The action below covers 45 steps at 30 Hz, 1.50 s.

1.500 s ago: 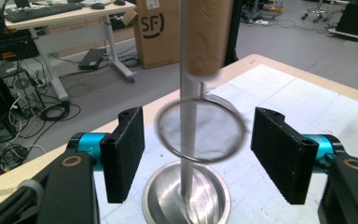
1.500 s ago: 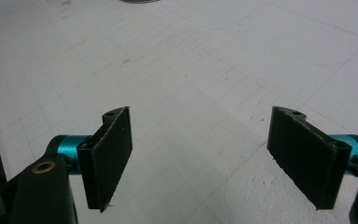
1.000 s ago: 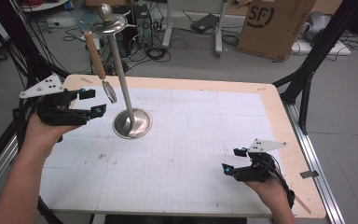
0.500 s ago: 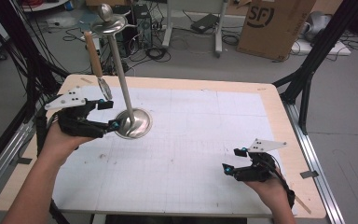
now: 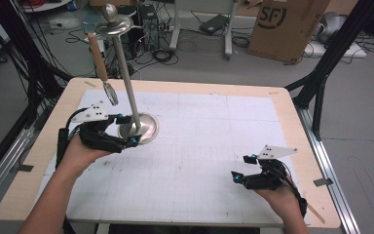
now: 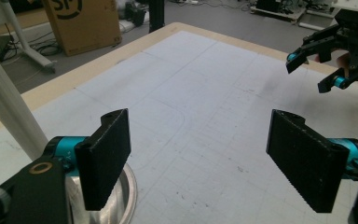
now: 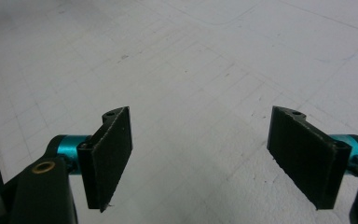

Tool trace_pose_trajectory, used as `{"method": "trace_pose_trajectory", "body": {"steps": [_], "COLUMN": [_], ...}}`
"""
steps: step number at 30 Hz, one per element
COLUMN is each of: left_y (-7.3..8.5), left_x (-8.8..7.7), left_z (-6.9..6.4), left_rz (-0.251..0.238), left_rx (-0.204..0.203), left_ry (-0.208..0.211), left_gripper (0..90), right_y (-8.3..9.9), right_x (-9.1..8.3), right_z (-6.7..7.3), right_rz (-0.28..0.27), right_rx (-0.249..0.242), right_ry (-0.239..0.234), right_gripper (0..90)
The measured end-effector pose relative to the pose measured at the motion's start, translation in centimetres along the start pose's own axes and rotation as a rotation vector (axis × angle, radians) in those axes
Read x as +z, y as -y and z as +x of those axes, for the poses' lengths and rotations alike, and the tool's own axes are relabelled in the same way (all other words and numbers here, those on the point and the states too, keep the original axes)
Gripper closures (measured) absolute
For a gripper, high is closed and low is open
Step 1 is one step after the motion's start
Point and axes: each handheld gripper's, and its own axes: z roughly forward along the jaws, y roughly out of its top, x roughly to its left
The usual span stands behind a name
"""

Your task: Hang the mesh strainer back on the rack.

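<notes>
Approach step: L gripper, jaws just widened, nothing between, at stand base. Next: straddle stand pole, clamp. R gripper released, idle on table.

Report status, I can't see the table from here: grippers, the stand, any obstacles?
Left gripper open, jaws just widening, nothing between them, at the metal stand base. Right gripper open, empty. Spoon hangs from the stand.

wooden table, white mat, steel stand.

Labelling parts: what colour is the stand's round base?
Shiny silver metal base, clearest in the high view.
</notes>
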Motion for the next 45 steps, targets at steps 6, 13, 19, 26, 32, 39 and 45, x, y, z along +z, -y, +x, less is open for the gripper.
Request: {"method": "trace_pose_trajectory", "body": {"steps": [6,13,19,26,32,39,45], "left_y": [1.5,3.4,3.7,4.5,5.0,5.0,5.0], "left_x": [1.3,3.4,4.7,5.2,5.2,5.2,5.1], "left_z": [-0.1,-1.0,-1.8,-2.0,-1.9,-1.8,-1.8], "left_rz": [0.032,0.069,0.125,0.135,0.141,0.139,0.128], "left_rx": [-0.01,-0.018,0.052,0.043,0.039,0.041,0.032], "left_ry": [0.005,0.03,0.014,0.015,0.001,-0.016,-0.016], "left_gripper": [20.4,18.7,14.9,14.9,14.9,14.9,15.0], "right_y": [0.0,0.1,0.1,0.2,0.3,0.4,0.4], "right_x": [0.1,0.0,0.1,0.2,0.5,0.8,0.9], "right_z": [-0.2,-0.2,-0.2,-0.2,-0.2,-0.1,-0.1], "right_rz": [0.0,0.004,0.002,0.005,0.01,0.023,0.021], "right_rx": [0.005,0.005,0.001,0.005,0.004,0.007,0.007], "right_ry": [0.004,0.006,0.002,0.005,0.002,0.002,0.002], "right_gripper": [21.5,21.2,21.2,21.2,21.2,21.2,21.2]}}
